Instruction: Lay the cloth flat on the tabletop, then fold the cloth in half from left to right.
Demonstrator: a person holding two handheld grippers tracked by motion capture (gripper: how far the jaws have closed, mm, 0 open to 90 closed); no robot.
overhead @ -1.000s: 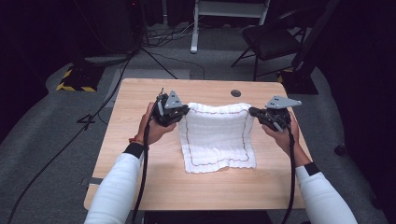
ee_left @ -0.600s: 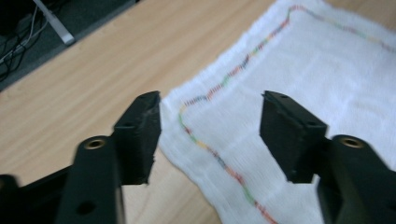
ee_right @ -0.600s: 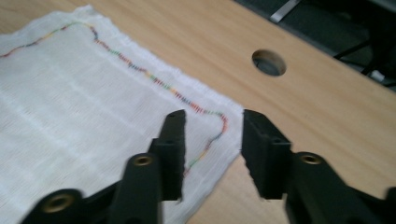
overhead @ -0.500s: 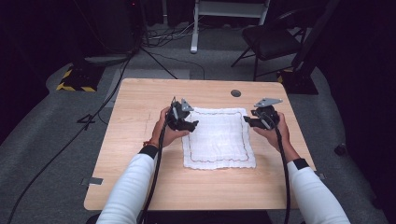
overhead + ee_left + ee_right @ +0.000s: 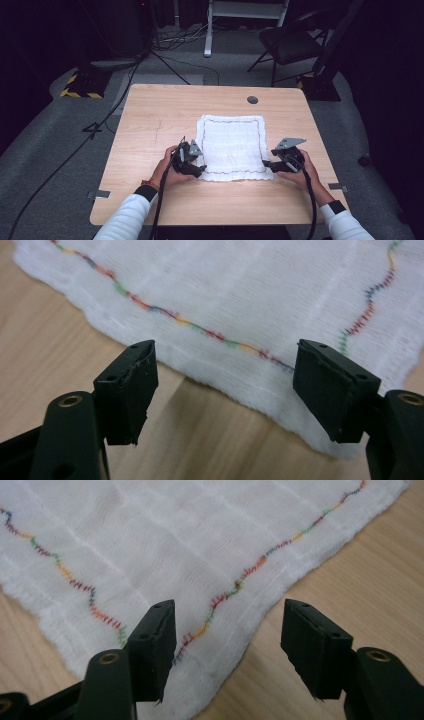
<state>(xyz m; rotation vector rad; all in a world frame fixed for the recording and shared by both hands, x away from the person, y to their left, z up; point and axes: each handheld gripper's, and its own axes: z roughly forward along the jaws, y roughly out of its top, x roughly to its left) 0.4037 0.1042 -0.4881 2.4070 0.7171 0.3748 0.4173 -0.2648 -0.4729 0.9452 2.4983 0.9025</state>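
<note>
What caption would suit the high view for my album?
Two hand-held grippers, left gripper and right gripper, open at the near corners of a white cloth on a wooden table.

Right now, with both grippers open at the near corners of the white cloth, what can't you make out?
- Underside of the white woven cloth with multicoloured stitched border: hidden by the cloth itself.
- Cloth's far edge: cut off by the top frame edge in both gripper views.
- Left gripper and right gripper: whether the jaw tips touch the light wooden table cannot be told; too small in the high view.
</note>
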